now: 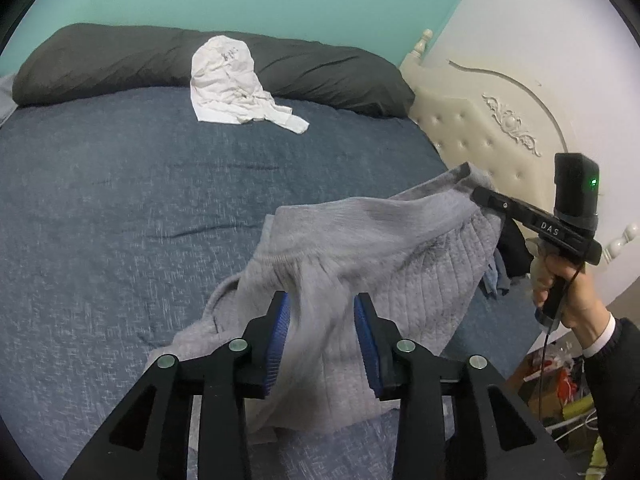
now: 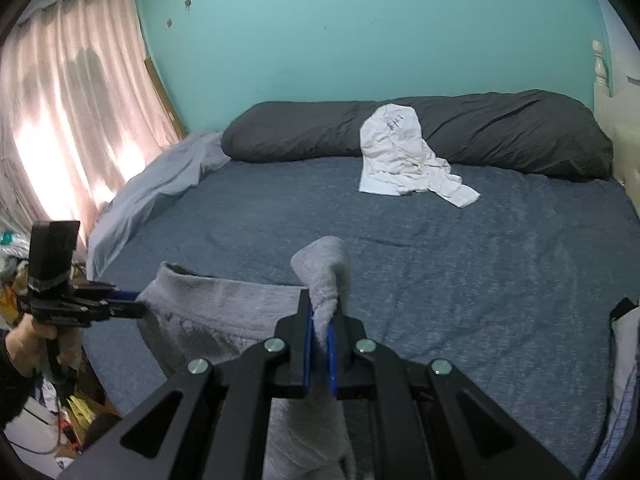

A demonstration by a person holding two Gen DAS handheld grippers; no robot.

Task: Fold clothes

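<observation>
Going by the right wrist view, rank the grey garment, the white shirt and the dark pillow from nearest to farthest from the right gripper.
1. Grey garment: clamped in the right gripper, draping to its left.
2. White shirt: far side of the bed, slightly right.
3. Dark pillow: behind the shirt, along the wall.

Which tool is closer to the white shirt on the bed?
Neither clearly. The left tool and right tool both sit at the near edge with the grey sweater, far from the white shirt by the pillow.

We wore a dark sleeve [image 1: 616, 364] over a white cuff [image 1: 599, 341]; our black grippers had blue pads [image 1: 280, 344], silver screws [image 1: 239, 345] and "DAS" lettering [image 1: 550, 229].
</observation>
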